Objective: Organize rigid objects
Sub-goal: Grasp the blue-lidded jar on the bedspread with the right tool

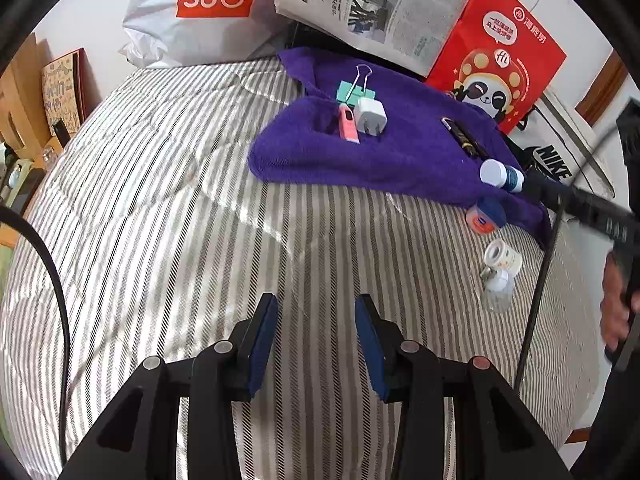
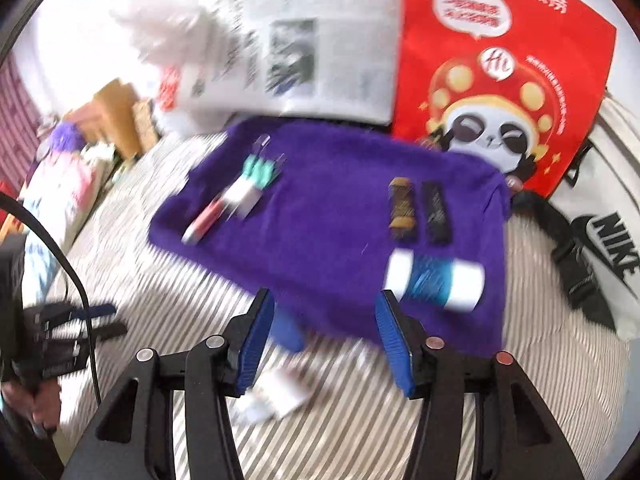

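— Blue pads on both tools, and what do they hold?

— Nothing. The left hand-held gripper hangs over the striped bed with its jaws spread apart. The right hand-held gripper is likewise spread wide and empty, at the near edge of the purple towel.

— What lies just past the right one?

— A blue bottle with white ends lies on its side on the towel, just beyond the right finger. Further ahead sit two dark oblong things, side by side; blur hides what they are.

— And ahead of the left?

— On the towel, ahead and slightly right, a white charger touches a pink stick, with a green binder clip just behind. Far right, off the towel, are small jars. A red paper bag stands behind the towel.
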The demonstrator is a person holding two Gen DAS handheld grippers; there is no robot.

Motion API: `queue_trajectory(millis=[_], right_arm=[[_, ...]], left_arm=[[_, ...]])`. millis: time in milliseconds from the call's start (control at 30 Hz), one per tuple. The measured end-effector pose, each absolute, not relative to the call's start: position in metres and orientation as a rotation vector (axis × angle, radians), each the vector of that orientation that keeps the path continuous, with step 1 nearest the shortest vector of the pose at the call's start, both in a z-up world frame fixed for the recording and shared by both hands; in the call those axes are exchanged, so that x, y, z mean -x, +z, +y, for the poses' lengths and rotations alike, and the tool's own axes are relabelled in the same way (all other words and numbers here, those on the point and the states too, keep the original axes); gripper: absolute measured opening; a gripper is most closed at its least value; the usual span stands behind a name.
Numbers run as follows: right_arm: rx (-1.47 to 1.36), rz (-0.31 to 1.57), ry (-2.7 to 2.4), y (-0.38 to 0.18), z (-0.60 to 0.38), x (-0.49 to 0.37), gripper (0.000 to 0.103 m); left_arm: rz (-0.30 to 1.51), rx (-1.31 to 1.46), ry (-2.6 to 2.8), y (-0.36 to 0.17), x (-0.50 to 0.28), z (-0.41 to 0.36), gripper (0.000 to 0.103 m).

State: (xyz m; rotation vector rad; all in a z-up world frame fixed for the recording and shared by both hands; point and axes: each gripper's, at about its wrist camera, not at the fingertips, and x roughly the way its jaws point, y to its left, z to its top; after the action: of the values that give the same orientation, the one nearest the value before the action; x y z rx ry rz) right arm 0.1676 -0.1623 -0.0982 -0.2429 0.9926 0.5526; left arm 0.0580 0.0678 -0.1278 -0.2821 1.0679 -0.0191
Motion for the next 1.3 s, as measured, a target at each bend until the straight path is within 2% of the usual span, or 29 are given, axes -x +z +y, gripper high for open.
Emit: queue_trajectory(millis=[333,633,700,800,1300], right_arm=[[0.298,1.075,0.529,-0.147,-0.142,-0.16,0.031],[0.313,1.089,0.518,-0.159,-0.128,-0.176,0.031],[0.303,1.091,0.522,-0.158,-0.129,-0.178,0.026],[0.296,1.088,0.519,-0.155,-0.129,-0.176,0.026],[0.25,0.966,0.537,-0.11,-0.155,-0.147,0.026]], left_arm=[[1.075,0.278,-0.031,-0.13,-0.044,0.066,0.038],[1.08,0.263,-0.037,-0.131,-0.041,0.068,0.038],[1.081,0.262,-0.035,-0.131,-0.04,0.067,0.04],[1.08,0.252,-0.034,-0.132,-0.041,0.064,0.041],[1.078,0.22,-0.042,-0.126,-0.054,0.046,0.041]])
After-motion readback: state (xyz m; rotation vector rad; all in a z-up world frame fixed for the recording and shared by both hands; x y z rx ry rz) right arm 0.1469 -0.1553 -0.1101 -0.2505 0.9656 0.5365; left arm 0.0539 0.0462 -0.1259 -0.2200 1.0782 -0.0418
